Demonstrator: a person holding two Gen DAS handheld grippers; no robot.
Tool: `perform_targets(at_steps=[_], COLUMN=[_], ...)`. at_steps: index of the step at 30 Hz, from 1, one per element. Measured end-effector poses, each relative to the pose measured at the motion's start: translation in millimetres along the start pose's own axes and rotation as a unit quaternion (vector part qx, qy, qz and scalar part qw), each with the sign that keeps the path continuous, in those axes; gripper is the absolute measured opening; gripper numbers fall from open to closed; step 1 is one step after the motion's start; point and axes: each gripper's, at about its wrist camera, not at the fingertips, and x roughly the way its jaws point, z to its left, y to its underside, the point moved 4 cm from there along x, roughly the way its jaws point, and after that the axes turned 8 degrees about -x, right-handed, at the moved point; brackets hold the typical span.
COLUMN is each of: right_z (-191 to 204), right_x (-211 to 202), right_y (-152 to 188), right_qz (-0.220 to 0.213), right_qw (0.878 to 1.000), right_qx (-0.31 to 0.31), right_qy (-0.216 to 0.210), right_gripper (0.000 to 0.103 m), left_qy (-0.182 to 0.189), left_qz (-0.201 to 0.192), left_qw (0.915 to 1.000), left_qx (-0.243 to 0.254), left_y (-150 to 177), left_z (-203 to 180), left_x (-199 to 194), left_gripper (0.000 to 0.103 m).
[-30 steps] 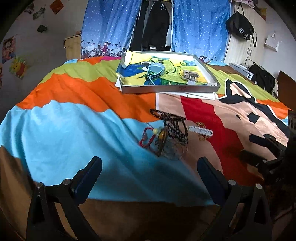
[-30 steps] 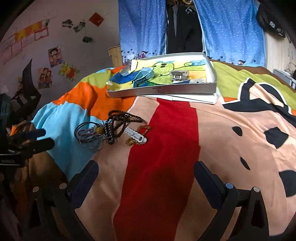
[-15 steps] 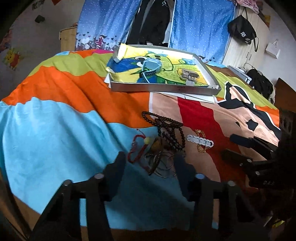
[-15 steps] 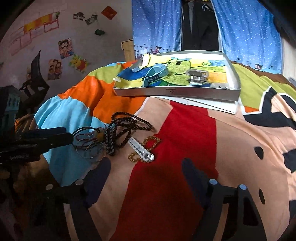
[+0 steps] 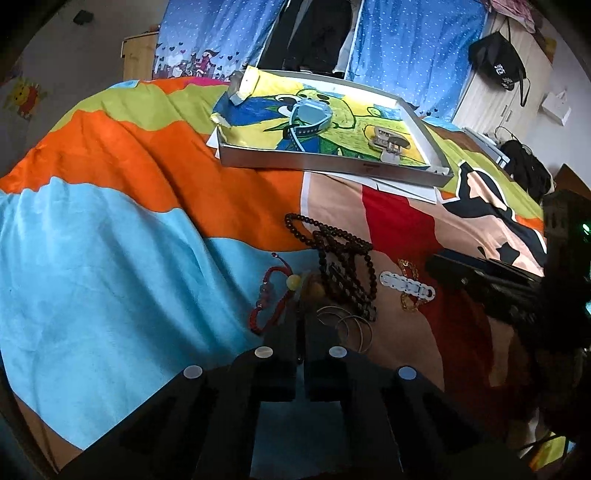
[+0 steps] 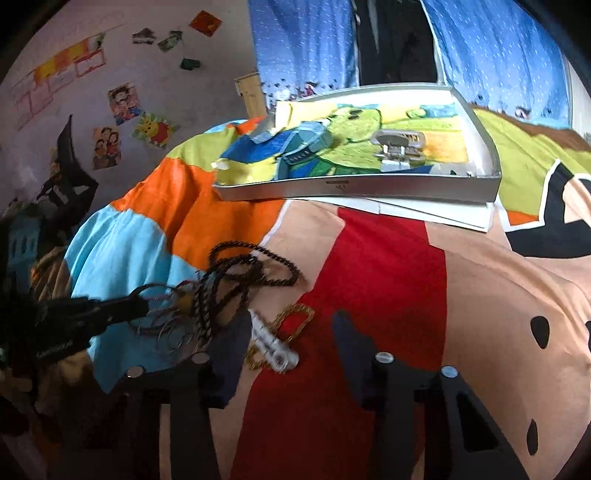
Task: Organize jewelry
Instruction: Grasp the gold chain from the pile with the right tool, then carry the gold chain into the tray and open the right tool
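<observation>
A heap of jewelry lies on the colourful bedspread: a dark bead necklace [image 5: 334, 254], a red cord bracelet [image 5: 267, 302], thin metal bangles [image 5: 351, 325], a white link bracelet [image 5: 406, 284] and a gold chain [image 5: 408, 291]. My left gripper [image 5: 301, 314] has its fingers closed together at the heap's near edge, by a yellow bead; what it pinches is hidden. My right gripper [image 6: 291, 332] is open, its fingers either side of the white bracelet [image 6: 271, 345] and gold chain [image 6: 295, 319]. A shallow silver tray [image 5: 332, 162] behind holds a watch [image 5: 308, 114] and a clip [image 5: 388, 138].
White paper [image 6: 436, 212] sticks out under the tray [image 6: 354, 186]. Blue curtains [image 5: 406, 40] and dark hanging clothes [image 5: 310, 33] stand behind the bed. A wall with pictures [image 6: 118, 122] is at the left, bags [image 5: 498, 62] at the right.
My left gripper moved forward to the heap and went from wide open to closed. My right gripper moved forward and left over the white bracelet and narrowed somewhat.
</observation>
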Motion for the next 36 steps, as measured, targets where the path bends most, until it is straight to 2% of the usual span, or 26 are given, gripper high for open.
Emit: perform_targets(at_steps=[7,10,13,14,20,27,36], right_z=[-10.4,-12.2,-11.7,-11.2,-0.7,17.2,30.0], right_x=[35.7,39.3,33.8,30.6,-1.6,-53.3,-86.3], right_y=[-5.6,-2.1,0.0,0.7,-3.9,-33.3,-71.6], right_qz=[0.079,0.088,0.082,0.080,0.027,-0.054,-0.111], right_qw=[0.996,0.994,0.994,0.995,0.998,0.997,0.993], right_qx=[0.034,0.055,0.060,0.059,0.048,0.031,0.005], right_qy=[-0.016,-0.028,-0.033,-0.032,-0.030,-0.041,-0.043], right_gripper=[0.033,0.027,0.017,0.004,0.003,0.003,0.003], left_qy=[0.000,0.001,0.006,0.007,0.013,0.026,0.050], left_qz=[0.002,0.002,0.003,0.003,-0.018,-0.047,-0.086], left_qw=[1.0000,1.0000,0.9999,0.9999,0.9997,0.9986,0.9940], left_qx=[-0.004,-0.006,-0.011,-0.013,-0.011,0.002,0.045], left_y=[0.4,2.1,3.8,3.8,-0.2,-12.0,-52.8], left_z=[1.0,0.8,1.2,1.0,-3.6,-16.9,-40.0], left_x=[-0.7,-2.3,-4.8,-5.1,-22.6,-51.0,-91.4], left_gripper=[0.001,0.001,0.001,0.001,0.001,0.000,0.000])
